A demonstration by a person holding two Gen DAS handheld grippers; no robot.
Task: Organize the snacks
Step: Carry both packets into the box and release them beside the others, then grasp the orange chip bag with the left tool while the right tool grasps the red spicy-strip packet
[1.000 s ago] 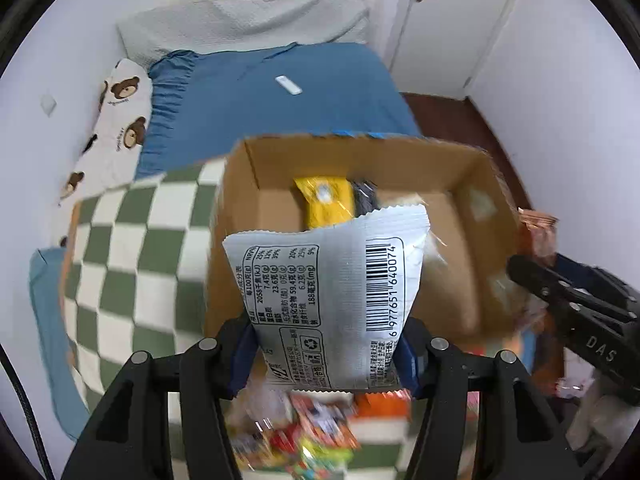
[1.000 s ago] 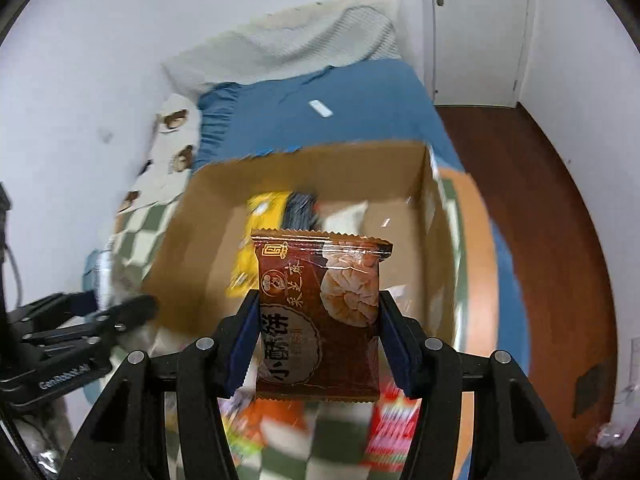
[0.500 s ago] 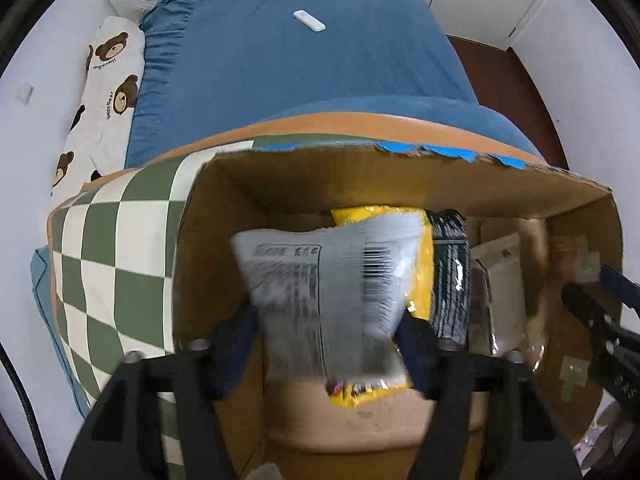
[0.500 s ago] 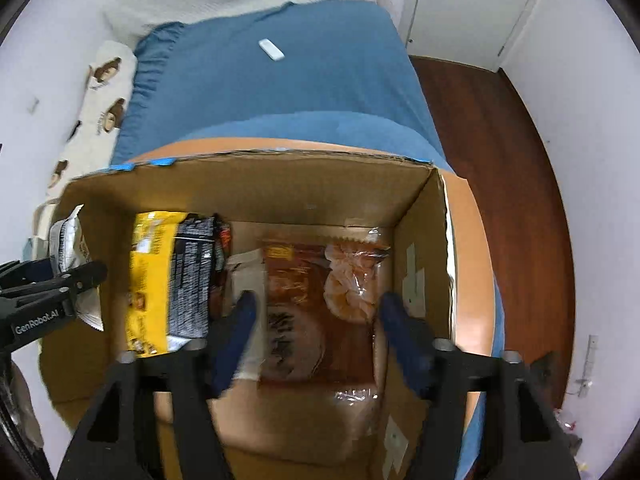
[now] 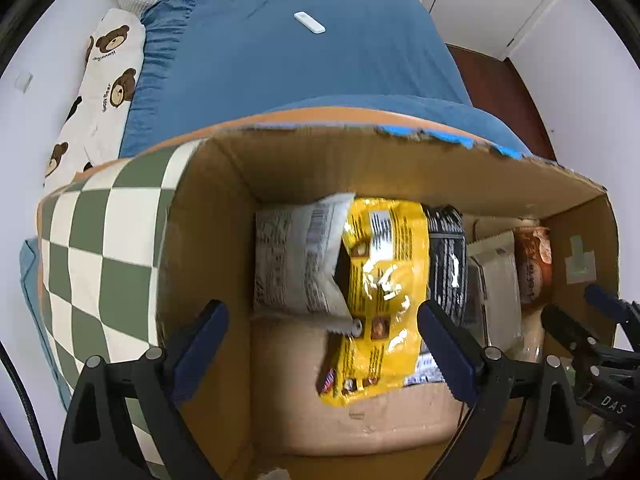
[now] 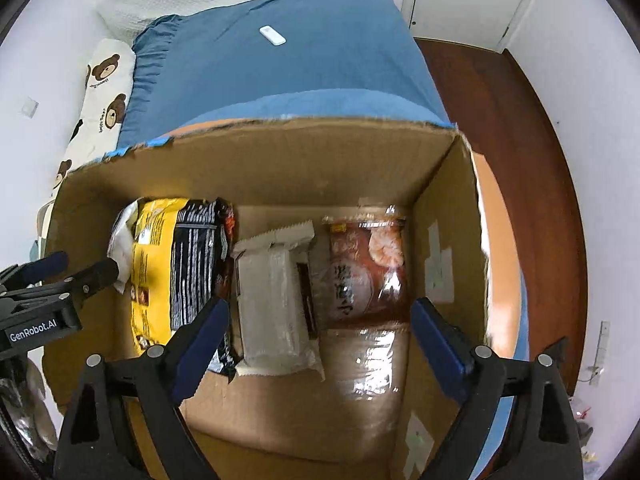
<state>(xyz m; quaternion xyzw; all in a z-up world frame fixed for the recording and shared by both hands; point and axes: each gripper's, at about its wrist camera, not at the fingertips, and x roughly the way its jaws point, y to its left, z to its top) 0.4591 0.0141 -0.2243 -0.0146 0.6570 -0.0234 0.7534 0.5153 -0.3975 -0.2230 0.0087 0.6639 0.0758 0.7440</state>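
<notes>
A: Where do the two grippers sit?

B: Both point down into the cardboard box (image 5: 400,160). The left gripper (image 5: 322,336) has its fingers wide apart after just opening, and nothing is clamped between them. The grey-white packet (image 5: 298,258) lies loose on the box floor at the far left, leaning against the left wall.

A: And the right side?

B: The right gripper (image 6: 318,330) is the same: fingers spread, having just opened, pressing on nothing. The brown pastry packet (image 6: 366,270) lies flat at the far right of the box, just beside the right wall.

A: What else is in the box?

B: In a row from left to right: the grey-white packet, a yellow bag (image 5: 380,300) overlapping its edge, a black packet (image 5: 446,264) touching the yellow one, then a white wrapped snack (image 6: 276,300), then the brown packet.

A: What does the box rest on?

B: A green-and-white checked cloth (image 5: 100,260) over the counter, with the box standing on its right part. Beyond it is a bed with a blue sheet (image 5: 300,60), a small white remote (image 5: 309,23) on it, and a bear-print pillow (image 5: 100,84) at the left
</notes>
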